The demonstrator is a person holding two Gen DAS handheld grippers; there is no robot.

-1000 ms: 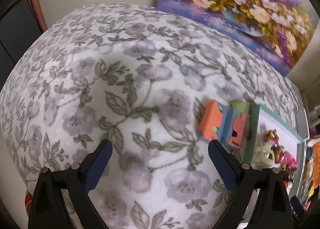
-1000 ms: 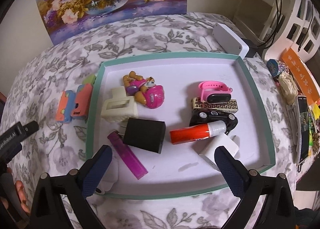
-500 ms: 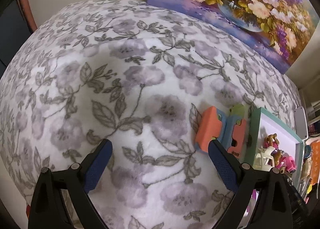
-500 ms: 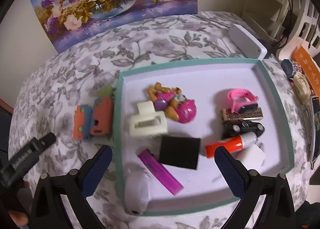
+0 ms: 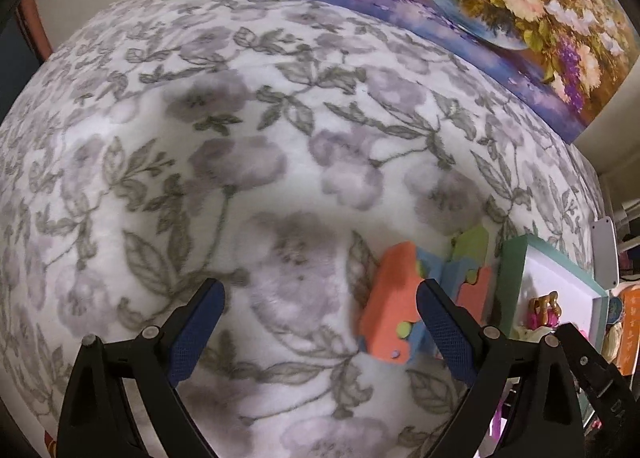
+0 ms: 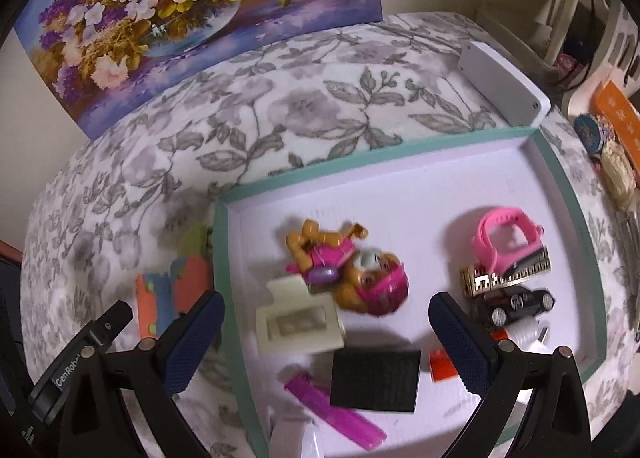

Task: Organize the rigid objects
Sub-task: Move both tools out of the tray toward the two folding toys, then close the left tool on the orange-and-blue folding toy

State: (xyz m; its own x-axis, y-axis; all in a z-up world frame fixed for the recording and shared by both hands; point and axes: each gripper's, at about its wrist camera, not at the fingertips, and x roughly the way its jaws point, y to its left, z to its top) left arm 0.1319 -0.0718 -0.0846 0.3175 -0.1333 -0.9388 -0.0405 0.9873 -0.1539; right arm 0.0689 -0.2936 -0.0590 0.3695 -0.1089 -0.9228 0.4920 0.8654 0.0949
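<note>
Here, left gripper (image 5: 318, 302) jaws wide, lower frame, by orange-blue block toy (image 5: 394, 306) | right gripper (image 6: 326, 316) jaws wide over teal tray (image 6: 560, 178), cream clip (image 6: 300, 324) center.

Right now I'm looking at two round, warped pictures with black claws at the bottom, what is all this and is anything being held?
There is no robot here. A person holds a two-finger gripper in each hand, and a wide-angle camera on each one looks forward along its fingers, which warps the picture.

One picture is from the left gripper. Its blue-padded fingers stand wide apart over a flowered blanket and hold nothing. Near its right finger lies an orange and blue foam toy, just outside a green-rimmed tray.

The other is from the right gripper, also open and empty, above that tray. Inside lie a pink puppy figure, a cream hair clip, a black block, a purple lighter, a pink watch and a black toy car. A flower painting leans behind.
</note>
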